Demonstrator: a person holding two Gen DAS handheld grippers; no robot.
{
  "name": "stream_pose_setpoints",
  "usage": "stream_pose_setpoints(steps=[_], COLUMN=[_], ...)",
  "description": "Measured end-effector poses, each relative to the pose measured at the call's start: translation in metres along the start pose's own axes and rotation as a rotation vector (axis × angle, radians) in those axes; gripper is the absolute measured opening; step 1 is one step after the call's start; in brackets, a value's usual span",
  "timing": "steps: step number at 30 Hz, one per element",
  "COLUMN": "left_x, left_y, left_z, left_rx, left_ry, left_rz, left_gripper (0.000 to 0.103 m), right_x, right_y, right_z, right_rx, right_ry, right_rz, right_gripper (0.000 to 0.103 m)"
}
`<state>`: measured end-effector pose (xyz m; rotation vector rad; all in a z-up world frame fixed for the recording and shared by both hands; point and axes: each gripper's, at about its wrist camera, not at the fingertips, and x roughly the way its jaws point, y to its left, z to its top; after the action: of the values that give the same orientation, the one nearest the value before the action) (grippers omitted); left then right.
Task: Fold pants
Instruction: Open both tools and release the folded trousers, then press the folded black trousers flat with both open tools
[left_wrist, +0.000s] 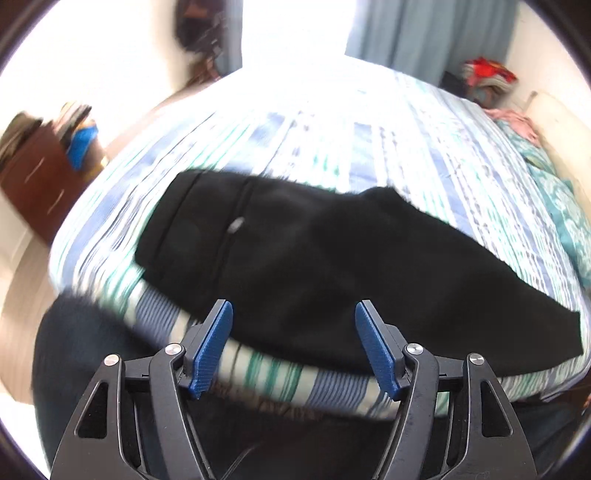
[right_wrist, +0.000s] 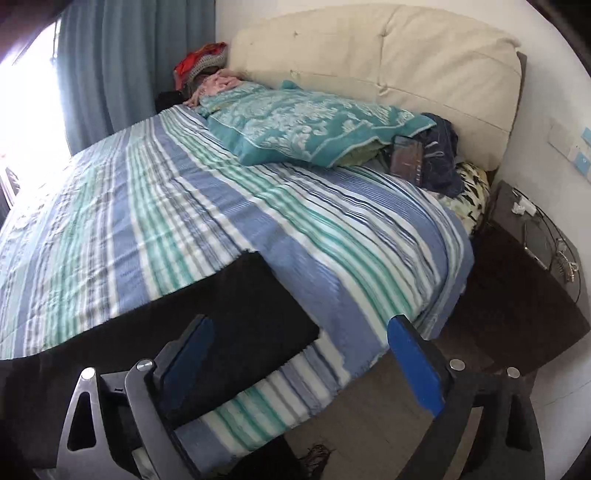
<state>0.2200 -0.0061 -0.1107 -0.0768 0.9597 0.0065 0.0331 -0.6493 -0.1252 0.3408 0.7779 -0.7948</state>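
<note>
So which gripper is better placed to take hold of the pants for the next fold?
Left, probably. The left gripper faces the black pants head-on, jaws open over the near edge. The right gripper sees only their end, largely over striped bedspread.

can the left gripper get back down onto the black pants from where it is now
Probably yes. The left gripper is open with nothing between its fingers, and the black pants lie flat on the striped bedspread right ahead of it, nothing lying over them or in between.
</note>
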Motion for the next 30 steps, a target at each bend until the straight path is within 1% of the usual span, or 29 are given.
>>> stream_pose_setpoints(steps=[2,4,5,6,8,9,10,11,14,16,17,18,19,21,22,24,26,28,30], left_x=[0.02,0.046,0.058,0.069,0.091,0.095,0.093,0.091,0.09,0.093,0.094,0.094,0.094,0.087,0.08,0.057,0.04,0.034,0.039], left_y=[-0.016,-0.03,-0.035,-0.038,-0.036,-0.031,-0.023,-0.02,-0.022,-0.023,-0.024,-0.023,-0.023,-0.021,-0.021,-0.025,-0.036,-0.049,-0.059], left_z=[0.008,0.015,0.013,0.009,-0.001,-0.009,-0.019,-0.022,-0.025,-0.025,-0.025,-0.026,-0.023,-0.02,-0.016,-0.008,0.003,0.013,0.022], left_rx=[0.077,0.15,0.177,0.199,0.218,0.211,0.203,0.202,0.205,0.206,0.207,0.206,0.198,0.174,0.159,0.134,0.148,0.181,0.196], left_ry=[-0.032,-0.048,-0.045,-0.024,0.063,0.085,0.079,0.063,0.068,0.058,0.05,0.044,0.048,0.067,0.057,-0.024,-0.095,-0.131,-0.145], left_rz=[-0.018,0.023,0.047,0.073,0.116,0.12,0.114,0.112,0.118,0.129,0.141,0.154,0.156,0.147,0.144,0.107,0.071,0.044,0.042], left_gripper=[0.072,0.072,0.072,0.072,0.07,0.07,0.07,0.07,0.072,0.078,0.08,0.085,0.086,0.086,0.085,0.085,0.087,0.093,0.093], right_x=[-0.015,-0.025,-0.029,-0.03,-0.032,-0.032,-0.032,-0.031,-0.024,-0.015,-0.007,0.001,0.005,0.006,0.005,0.004,0.003,0.001,0.002], right_y=[0.036,0.079,0.101,0.123,0.162,0.179,0.194,0.208,0.237,0.247,0.249,0.25,0.248,0.245,0.246,0.247,0.251,0.253,0.254], right_z=[-0.008,-0.022,-0.03,-0.04,-0.063,-0.074,-0.086,-0.098,-0.125,-0.135,-0.14,-0.143,-0.146,-0.148,-0.149,-0.153,-0.156,-0.158,-0.158], right_rx=[-0.02,-0.046,-0.059,-0.072,-0.101,-0.118,-0.142,-0.175,-0.292,-0.353,-0.368,-0.368,-0.363,-0.364,-0.36,-0.365,-0.395,-0.413,-0.404], right_ry=[-0.007,0.0,0.012,0.024,0.048,0.058,0.064,0.067,0.105,0.134,0.166,0.196,0.208,0.195,0.197,0.187,0.176,0.167,0.166], right_rz=[0.101,0.222,0.284,0.34,0.417,0.448,0.476,0.487,0.492,0.484,0.485,0.483,0.485,0.495,0.498,0.493,0.474,0.457,0.453], right_gripper=[0.095,0.095,0.095,0.095,0.095,0.095,0.095,0.095,0.095,0.095,0.095,0.095,0.097,0.101,0.102,0.103,0.103,0.103,0.103])
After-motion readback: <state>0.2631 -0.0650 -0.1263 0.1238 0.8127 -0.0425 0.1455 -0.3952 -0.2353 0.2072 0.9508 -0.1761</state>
